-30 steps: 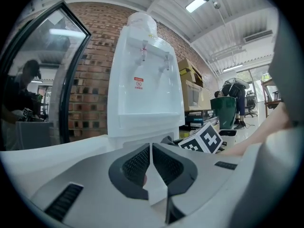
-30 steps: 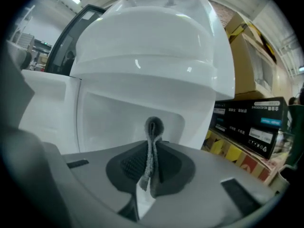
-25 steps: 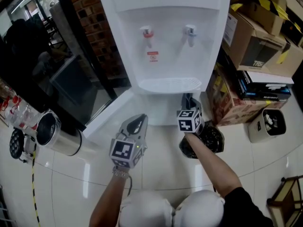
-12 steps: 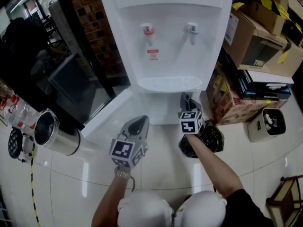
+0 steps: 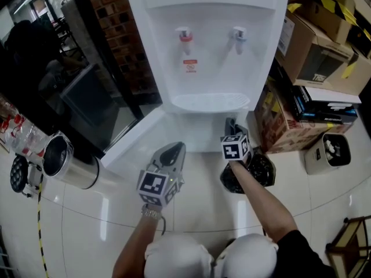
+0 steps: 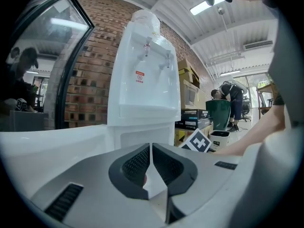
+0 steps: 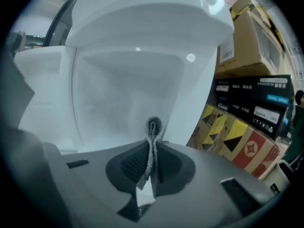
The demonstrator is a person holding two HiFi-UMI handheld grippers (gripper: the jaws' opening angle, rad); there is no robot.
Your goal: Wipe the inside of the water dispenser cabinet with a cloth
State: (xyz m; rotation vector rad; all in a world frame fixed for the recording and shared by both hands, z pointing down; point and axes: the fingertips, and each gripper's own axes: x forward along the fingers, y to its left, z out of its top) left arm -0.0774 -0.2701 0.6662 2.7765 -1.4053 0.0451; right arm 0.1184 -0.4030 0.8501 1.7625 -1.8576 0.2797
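Observation:
The white water dispenser stands ahead with its lower cabinet open; the cabinet door swings out to the left. My right gripper points into the cabinet mouth, shut on a folded grey cloth that sticks up between the jaws. In the right gripper view the white cabinet interior fills the space just in front of the cloth. My left gripper hovers lower left, in front of the door, shut with nothing in it; its view shows the dispenser ahead.
Stacked cardboard boxes crowd the dispenser's right side. A black bag and a small white bin sit on the floor right of my right arm. A steel cylinder lies at left beside a glass door.
Both grippers keep almost the same places before the cabinet; the whole view has shifted slightly. The right gripper still holds the cloth.

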